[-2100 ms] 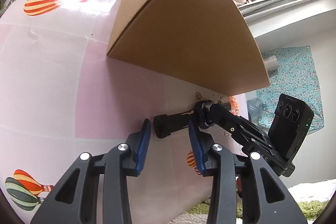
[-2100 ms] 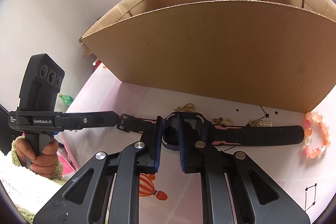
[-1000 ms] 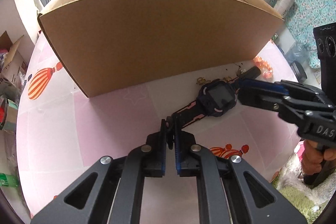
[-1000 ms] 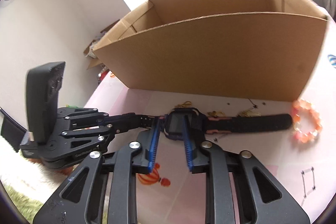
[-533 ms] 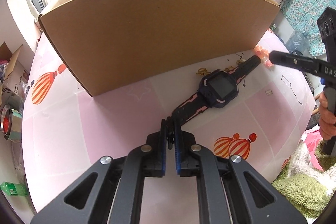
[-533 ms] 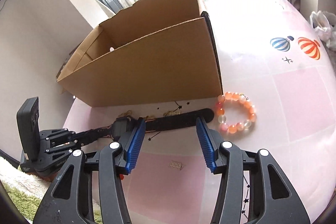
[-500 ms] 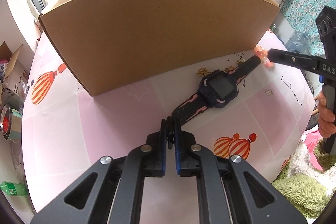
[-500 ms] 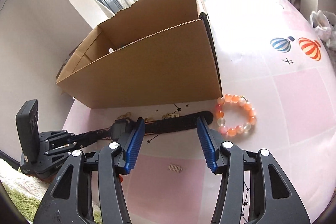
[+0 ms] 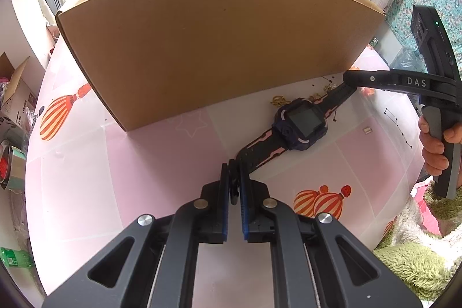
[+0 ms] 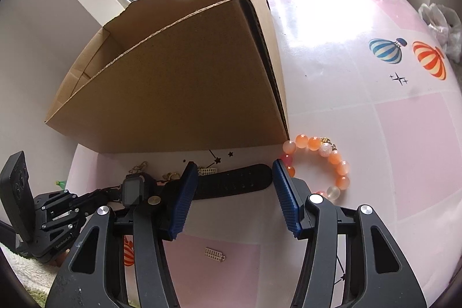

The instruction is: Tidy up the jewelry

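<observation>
Two blue pads of the left gripper (image 9: 234, 184) pinch one strap end of the watch (image 9: 300, 124), a dark, square-faced piece with pink-striped black straps lying right of centre before the cardboard box (image 9: 213, 42). Lower centre, the right gripper (image 10: 235, 192) spreads wide above the other strap, beside an orange bead bracelet (image 10: 320, 163).

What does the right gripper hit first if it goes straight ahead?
Probably the free end of the watch strap, lying across the gap of the open right gripper. Past it stands the box. Depth is unclear.
</observation>
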Demonstrator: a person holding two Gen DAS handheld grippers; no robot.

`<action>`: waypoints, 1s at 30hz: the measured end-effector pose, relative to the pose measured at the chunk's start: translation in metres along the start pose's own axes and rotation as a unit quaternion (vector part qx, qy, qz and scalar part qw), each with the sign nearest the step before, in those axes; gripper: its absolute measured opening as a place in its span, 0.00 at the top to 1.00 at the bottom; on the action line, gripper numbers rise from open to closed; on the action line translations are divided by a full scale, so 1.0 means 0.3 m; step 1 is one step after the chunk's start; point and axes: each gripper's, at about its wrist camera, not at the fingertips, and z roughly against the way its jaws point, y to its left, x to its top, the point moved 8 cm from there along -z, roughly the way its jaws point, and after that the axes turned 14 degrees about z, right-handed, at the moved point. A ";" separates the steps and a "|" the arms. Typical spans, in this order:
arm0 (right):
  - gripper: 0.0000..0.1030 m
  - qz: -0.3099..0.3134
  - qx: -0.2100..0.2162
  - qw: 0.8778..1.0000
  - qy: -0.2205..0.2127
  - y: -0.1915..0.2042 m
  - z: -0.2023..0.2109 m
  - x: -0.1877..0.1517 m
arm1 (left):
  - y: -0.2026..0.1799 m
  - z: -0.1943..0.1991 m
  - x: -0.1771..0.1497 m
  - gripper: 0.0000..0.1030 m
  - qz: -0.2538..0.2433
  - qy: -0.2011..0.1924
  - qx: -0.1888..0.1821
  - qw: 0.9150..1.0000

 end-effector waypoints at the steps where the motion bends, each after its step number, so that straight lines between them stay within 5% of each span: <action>1: 0.50 -0.004 0.007 1.000 0.001 0.001 -0.001 0.000 | 0.002 -0.001 0.000 0.93 0.000 0.000 0.000 1.000; 5: 0.50 -0.043 0.069 0.997 -0.003 0.002 0.001 0.000 | 0.000 -0.003 -0.003 0.93 0.000 -0.001 0.000 1.000; 10: 0.58 -0.052 0.082 0.995 -0.019 0.014 0.013 -0.013 | 0.002 0.000 -0.003 0.93 0.002 -0.002 -0.001 1.000; 22: 0.74 0.013 -0.008 1.000 -0.026 0.026 0.007 -0.007 | -0.002 0.008 -0.005 0.93 0.002 -0.004 0.002 1.000; 30: 0.81 0.013 -0.010 0.999 -0.036 0.027 0.017 -0.023 | -0.005 0.012 -0.009 0.93 -0.002 -0.011 0.004 1.000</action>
